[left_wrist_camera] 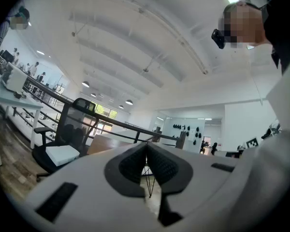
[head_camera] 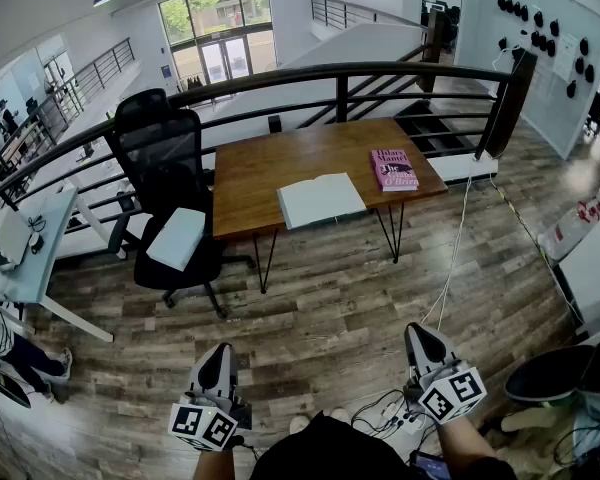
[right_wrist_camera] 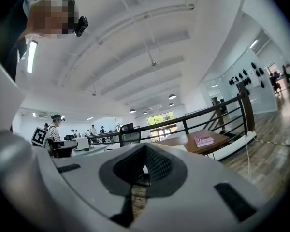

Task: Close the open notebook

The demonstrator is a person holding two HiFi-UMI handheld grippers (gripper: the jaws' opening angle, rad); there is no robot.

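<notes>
While both pairs of jaws stand pressed together, empty, we hold left gripper point(head_camera: 217, 353) and right gripper point(head_camera: 421, 333) well short of the table point(head_camera: 260, 168). Item: open notebook point(head_camera: 320, 199), at the table's near edge. We judge it light with limp pages; lift one outer cover edge.

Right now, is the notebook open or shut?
Open: the notebook lies spread flat on the table, white pages facing up.
</notes>
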